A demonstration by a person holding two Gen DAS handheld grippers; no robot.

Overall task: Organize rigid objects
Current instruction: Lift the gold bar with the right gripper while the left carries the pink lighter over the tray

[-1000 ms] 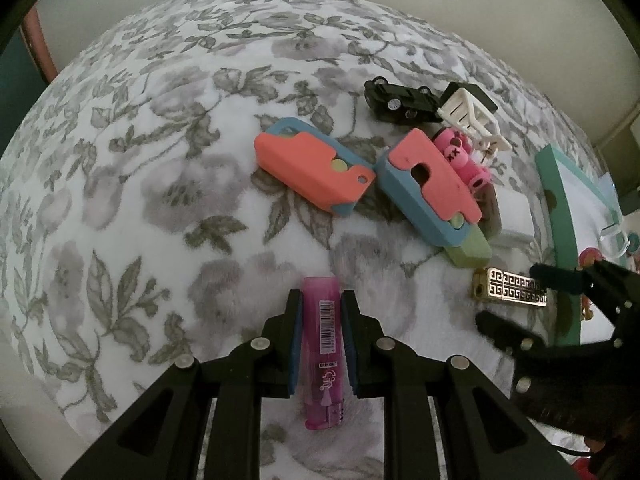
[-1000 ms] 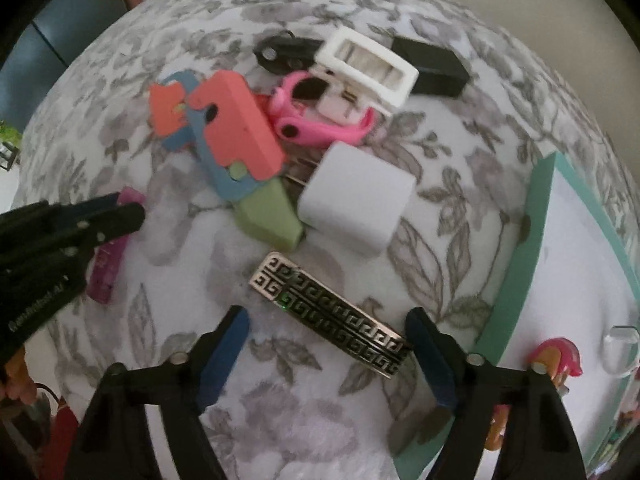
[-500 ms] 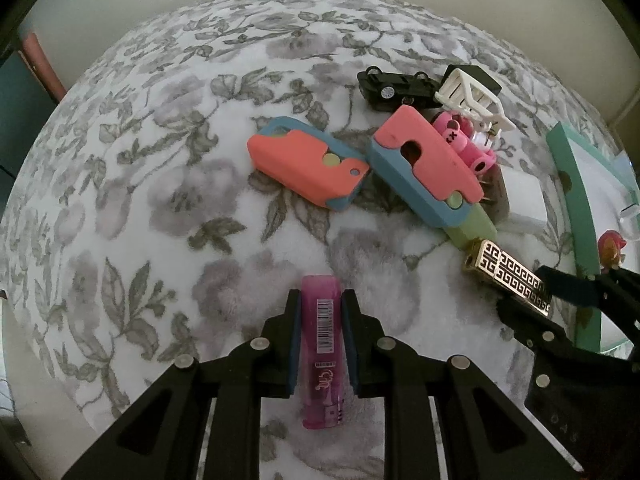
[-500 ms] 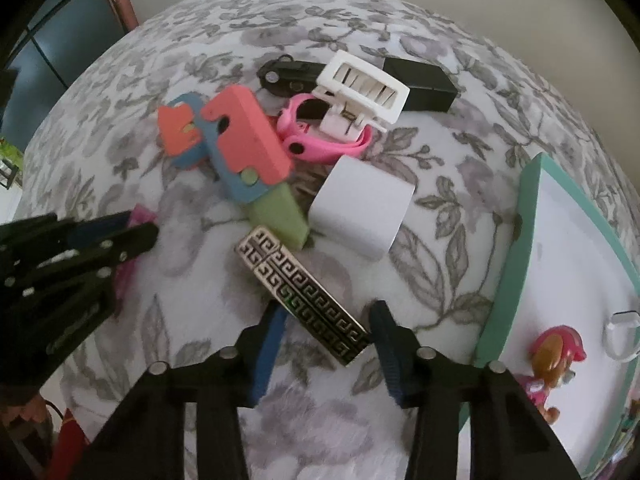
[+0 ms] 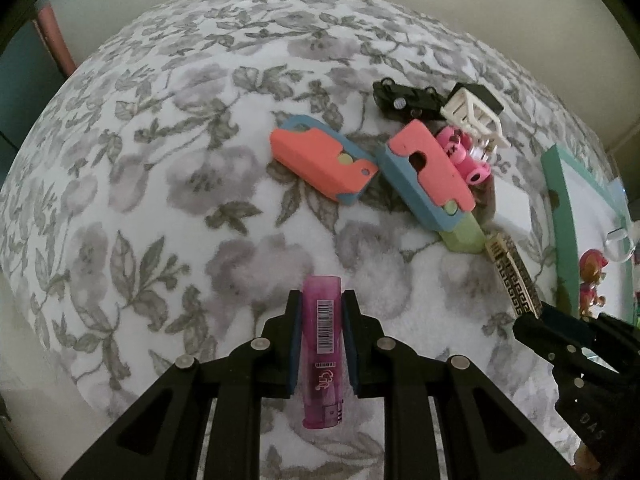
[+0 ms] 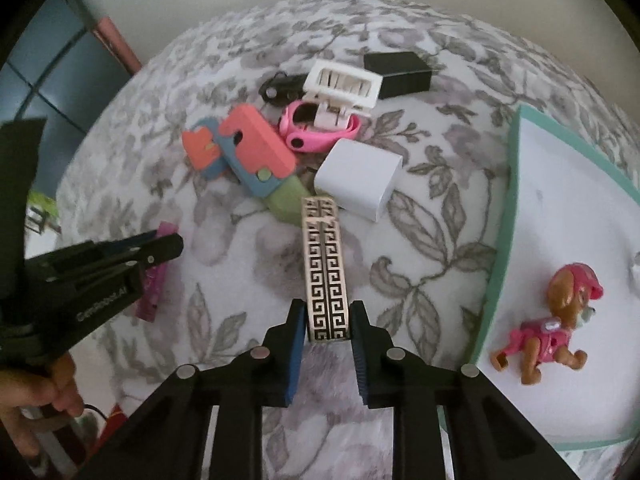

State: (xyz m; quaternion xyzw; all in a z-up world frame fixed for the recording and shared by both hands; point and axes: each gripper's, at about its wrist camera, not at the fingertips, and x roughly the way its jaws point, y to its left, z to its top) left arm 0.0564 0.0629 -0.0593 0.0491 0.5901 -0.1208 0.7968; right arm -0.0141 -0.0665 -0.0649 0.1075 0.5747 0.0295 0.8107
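Nearest in the left wrist view, the left hand-held gripper point(image 5: 319, 332) is clamped narrow on a pink translucent lighter point(image 5: 322, 356) with a barcode, its pads pressing both long sides. Beyond it on the floral cloth point(image 5: 160, 184) that covers the bench lie a coral-and-blue block point(image 5: 320, 160) and, just right of that, a second coral-and-blue block point(image 5: 428, 172) with a green tip. Only this view shows the first block whole; from the right wrist it is mostly hidden behind the second.

In the right wrist view, the right hand-held gripper point(image 6: 325, 332) has closed narrow on the near end of a metal bar with a black key pattern point(image 6: 324, 268), and both pads press on it. The bar's far end reaches to just beside the green tip of the second block point(image 6: 256, 156) and a white cube point(image 6: 360, 178). Past the cube are a pink toy point(image 6: 316, 132), a white slatted clip point(image 6: 344, 84) touching it, a black toy car point(image 6: 280, 86) and a black box point(image 6: 400, 72).

Right of the bar, well apart, a teal-rimmed tray point(image 6: 500, 216) holds a pink puppy figure point(image 6: 552, 320), seen in full only here. This view also shows the person's hand point(image 6: 36, 404) behind the left gripper at the lower left edge.
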